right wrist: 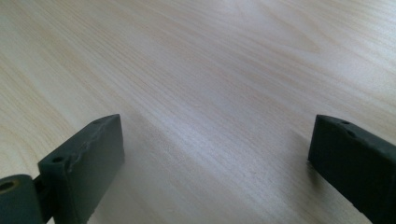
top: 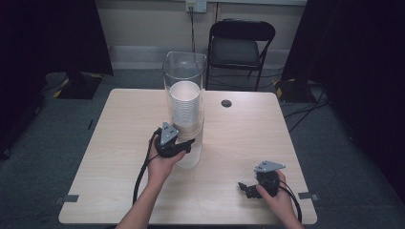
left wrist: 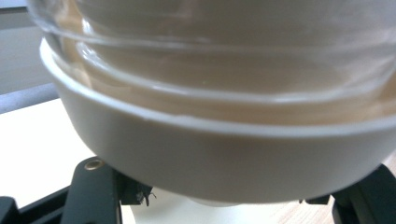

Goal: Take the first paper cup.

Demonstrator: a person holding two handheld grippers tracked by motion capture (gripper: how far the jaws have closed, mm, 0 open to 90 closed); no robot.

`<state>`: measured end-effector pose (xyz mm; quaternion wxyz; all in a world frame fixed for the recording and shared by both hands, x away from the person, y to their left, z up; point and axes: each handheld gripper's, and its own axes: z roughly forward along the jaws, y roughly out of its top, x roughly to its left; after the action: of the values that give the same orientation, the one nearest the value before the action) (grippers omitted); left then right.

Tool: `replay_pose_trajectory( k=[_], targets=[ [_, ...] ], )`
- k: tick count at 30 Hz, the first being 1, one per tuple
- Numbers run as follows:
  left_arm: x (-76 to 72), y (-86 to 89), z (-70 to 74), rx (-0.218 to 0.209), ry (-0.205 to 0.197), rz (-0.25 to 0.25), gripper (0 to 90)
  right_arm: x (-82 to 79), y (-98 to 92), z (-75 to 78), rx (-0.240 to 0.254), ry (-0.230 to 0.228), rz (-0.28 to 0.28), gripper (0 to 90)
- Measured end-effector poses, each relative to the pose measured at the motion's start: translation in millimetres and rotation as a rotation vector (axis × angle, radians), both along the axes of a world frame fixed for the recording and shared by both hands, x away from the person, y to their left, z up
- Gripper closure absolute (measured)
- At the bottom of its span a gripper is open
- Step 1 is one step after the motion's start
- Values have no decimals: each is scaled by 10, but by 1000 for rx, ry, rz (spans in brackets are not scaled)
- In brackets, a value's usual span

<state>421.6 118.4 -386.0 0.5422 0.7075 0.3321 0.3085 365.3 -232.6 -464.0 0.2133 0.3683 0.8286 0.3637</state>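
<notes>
Grey carpet and a black folding chair (top: 241, 45) lie behind the light wood table (top: 114, 143); from above, the left gripper (top: 188, 143) clamps the bottom cup of the white cup stack (top: 185, 107) in a clear dispenser (top: 184, 71), mid-table; the left gripper view shows the cup's (left wrist: 224, 158) base pinched between black jaws; the right gripper view shows the right gripper (right wrist: 215, 154) spread wide over bare wood.

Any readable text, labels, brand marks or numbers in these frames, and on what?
None can be read. The clear plastic cylinder, the stack of white paper cups inside it and the wooden table carry no print. The wall outlet plate is too small and blurred to read.
</notes>
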Motion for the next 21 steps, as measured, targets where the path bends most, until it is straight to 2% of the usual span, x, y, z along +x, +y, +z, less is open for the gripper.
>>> replay_pose_trajectory(
  k=[8, 10, 11, 12, 15, 19, 20, 21],
  targets=[
    [-9, -8, -4, 26, -2, 11, 348, 0, 0, 0, 0, 0, 0, 31],
    [-10, -15, -9, 25, -9, 15, 348, -1, 0, 0, 0, 1, -1, 32],
    [-12, -22, -11, 11, -6, 13, 348, -1, 1, 0, 1, 1, -1, 31],
    [-16, -13, -4, 29, -2, 17, 349, -1, 1, 0, 0, 1, -1, 31],
    [-23, -26, -8, 16, 1, 19, 349, -1, 1, 0, 1, 1, -1, 31],
    [-25, -21, -5, 27, 4, 28, 349, 0, 0, 0, 0, 1, -1, 31],
    [-17, -25, -16, 6, 0, 20, 349, -1, 0, 0, 0, 1, -1, 31],
    [-20, -21, -11, 25, 0, 24, 349, 0, 0, 0, 0, 1, -1, 32]
  ],
)
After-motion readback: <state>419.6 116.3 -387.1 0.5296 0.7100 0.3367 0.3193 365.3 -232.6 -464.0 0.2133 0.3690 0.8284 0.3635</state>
